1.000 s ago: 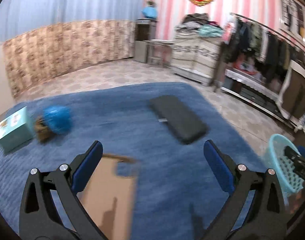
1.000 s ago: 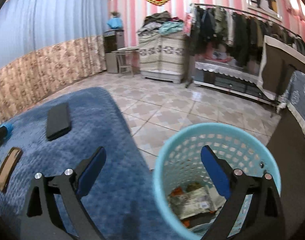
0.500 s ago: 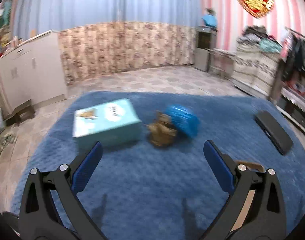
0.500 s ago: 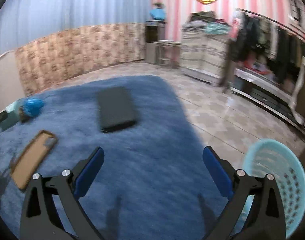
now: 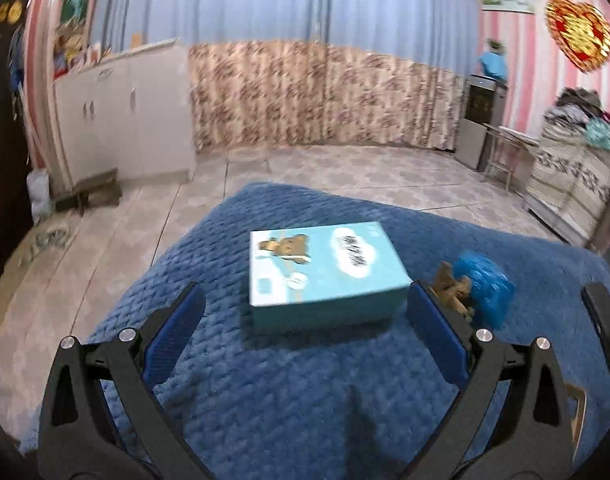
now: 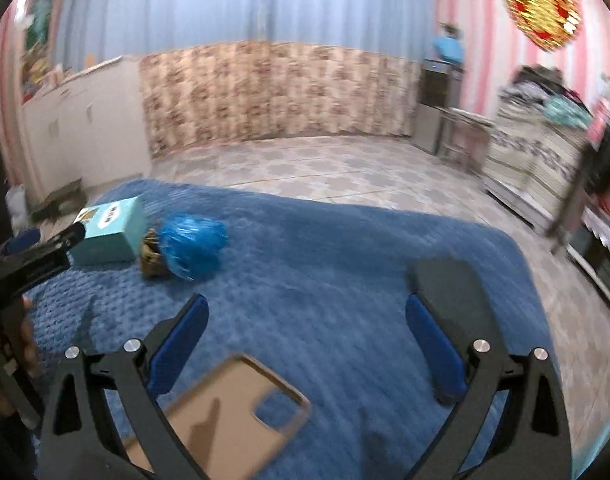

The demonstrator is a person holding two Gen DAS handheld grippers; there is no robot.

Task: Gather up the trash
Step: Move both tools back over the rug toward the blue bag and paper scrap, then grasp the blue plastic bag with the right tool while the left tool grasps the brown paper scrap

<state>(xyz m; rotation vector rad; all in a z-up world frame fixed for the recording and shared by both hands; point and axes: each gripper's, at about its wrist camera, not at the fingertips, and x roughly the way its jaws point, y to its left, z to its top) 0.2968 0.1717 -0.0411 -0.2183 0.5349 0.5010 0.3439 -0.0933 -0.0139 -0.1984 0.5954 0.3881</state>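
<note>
A: The room has pink striped walls, a long blue curtain and a tiled floor, and a blue quilted rug (image 5: 305, 392) covers the middle of it. What is in front of the left gripper (image 5: 303, 318) now?

B: A light blue box (image 5: 325, 274) lies on the rug, just ahead of its tips and between them. Its fingers stand wide apart and hold nothing. A second ago this camera looked at a tan phone case and a dark flat pad; it has swung to the left, and the box now fills the middle of its view.

A: And the trash?

B: I judge that the crumpled blue bag (image 5: 483, 294) with the brown scrap (image 5: 451, 292) against it is the trash. It lies just beyond the right finger of the left gripper, touching or almost touching the box.

A: And the right gripper (image 6: 305, 334)?

B: It is also wide apart and empty. One second ago it was over the turquoise basket; it has turned back to the rug. The tan phone case (image 6: 225, 412) lies just under its left finger, the dark pad (image 6: 449, 288) ahead of its right finger, and the blue bag well ahead to the left.

A: What does this mean for the task?

B: I think one drop is finished and a new piece is being chosen. The left gripper is nearer to the bag, but it must shift a little to the right.
</note>
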